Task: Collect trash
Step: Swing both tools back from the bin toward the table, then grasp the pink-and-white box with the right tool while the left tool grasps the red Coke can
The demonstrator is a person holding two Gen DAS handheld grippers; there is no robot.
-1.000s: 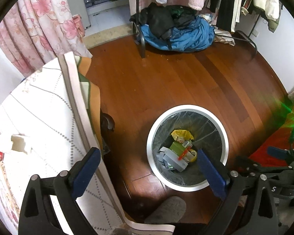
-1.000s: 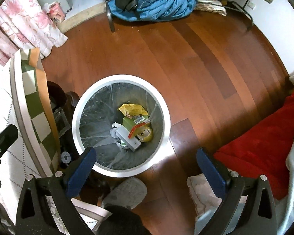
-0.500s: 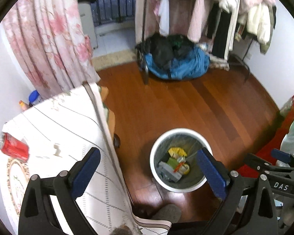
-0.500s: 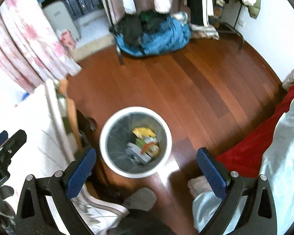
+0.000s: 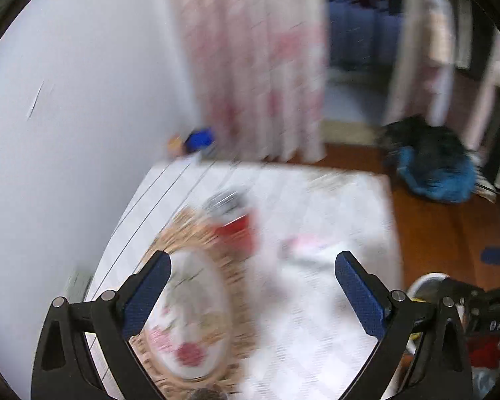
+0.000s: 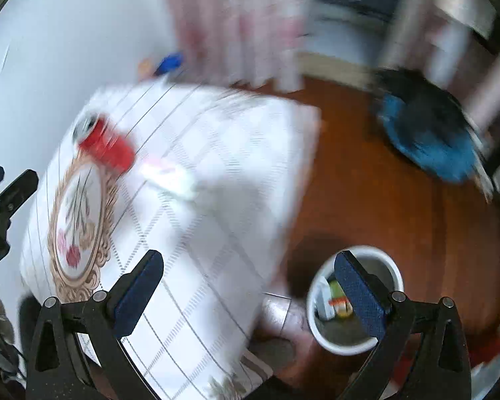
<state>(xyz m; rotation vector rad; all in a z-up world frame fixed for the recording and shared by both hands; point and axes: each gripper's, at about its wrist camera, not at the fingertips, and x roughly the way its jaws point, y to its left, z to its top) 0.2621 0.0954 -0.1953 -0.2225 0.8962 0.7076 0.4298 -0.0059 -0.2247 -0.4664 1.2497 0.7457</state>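
Both views are blurred by motion. A red can (image 5: 235,230) (image 6: 105,146) lies on the white checked tablecloth (image 5: 333,316) (image 6: 216,226), with a crumpled white and pink wrapper (image 5: 311,250) (image 6: 170,175) beside it. My left gripper (image 5: 253,286) hangs open above the table, nothing between its fingers. My right gripper (image 6: 248,286) is open and empty over the table's right edge. The white bin (image 6: 316,300) (image 5: 426,281) with several bits of trash inside stands on the floor right of the table.
A round floral mat (image 5: 190,320) (image 6: 78,220) lies on the table's near left. A white wall (image 5: 66,133) runs along the left, a pink floral curtain (image 5: 260,66) behind. Blue and black clothes (image 5: 433,163) (image 6: 426,133) are heaped on the wooden floor (image 6: 366,200).
Both grippers have swung up and left, from looking down into the bin to looking over the table. The can and wrapper have come into view; the bin has slid to the lower right.
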